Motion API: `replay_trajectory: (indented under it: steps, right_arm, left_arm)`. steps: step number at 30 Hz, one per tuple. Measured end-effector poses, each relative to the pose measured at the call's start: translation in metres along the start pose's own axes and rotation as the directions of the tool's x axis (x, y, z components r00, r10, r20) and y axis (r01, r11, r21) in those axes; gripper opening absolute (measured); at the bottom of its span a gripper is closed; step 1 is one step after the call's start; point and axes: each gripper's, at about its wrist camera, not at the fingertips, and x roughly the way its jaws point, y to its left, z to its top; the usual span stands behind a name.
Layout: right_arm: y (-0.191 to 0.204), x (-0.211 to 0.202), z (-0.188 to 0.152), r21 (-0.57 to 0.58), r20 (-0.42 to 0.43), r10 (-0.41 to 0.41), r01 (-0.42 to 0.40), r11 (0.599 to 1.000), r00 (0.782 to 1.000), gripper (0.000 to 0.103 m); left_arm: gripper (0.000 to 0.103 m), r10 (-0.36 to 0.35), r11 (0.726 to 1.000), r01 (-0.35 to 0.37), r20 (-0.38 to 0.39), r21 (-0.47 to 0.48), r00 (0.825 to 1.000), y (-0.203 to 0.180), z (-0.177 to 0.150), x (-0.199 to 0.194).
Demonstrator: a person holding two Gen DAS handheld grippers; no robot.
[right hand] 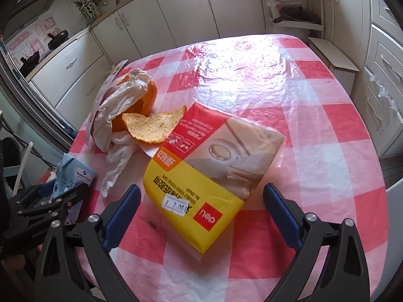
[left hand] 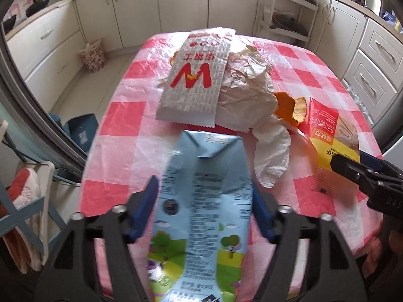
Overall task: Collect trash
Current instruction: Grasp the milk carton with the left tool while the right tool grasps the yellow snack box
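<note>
We are straddling flattened glossy blue carton with left tongs, pads apparently touching; right tongs gaping wide around crinkly yellow-red packet on checked plastic-covered counter.

The bottom of the light blue drink carton is cut off by the picture's lower edge, and its small print is too blurred to be read. The orange fruit peel is partly hidden under the crumpled white paper wrapper.
</note>
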Motion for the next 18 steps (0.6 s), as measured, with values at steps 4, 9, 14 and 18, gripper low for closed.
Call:
replay_trajectory:
  steps: [4, 9, 14, 18]
  right_arm:
    - [-0.008, -0.003, 0.000, 0.035, -0.010, 0.056, -0.055, 0.998, 0.998, 0.044]
    - [-0.020, -0.007, -0.004, 0.099, -0.015, 0.118, -0.116, 0.988, 0.993, 0.024]
    - [-0.022, -0.023, 0.000, 0.105, 0.047, 0.149, -0.154, 0.983, 0.988, 0.012]
    - [-0.014, -0.042, 0.002, 0.066, 0.111, 0.156, -0.164, 0.984, 0.981, 0.008]
  left_arm:
    - [0.058, -0.057, 0.998, 0.057, 0.005, -0.018, 0.998, 0.001, -0.003, -0.001]
    - [0.057, -0.130, 0.988, 0.131, 0.023, -0.084, 0.991, 0.011, -0.006, -0.011]
    - [0.057, -0.184, 0.978, 0.190, 0.068, -0.082, 0.981, 0.011, -0.011, -0.030]
    - [0.057, -0.234, 0.967, 0.241, 0.088, -0.080, 0.968, 0.010, -0.019, -0.042]
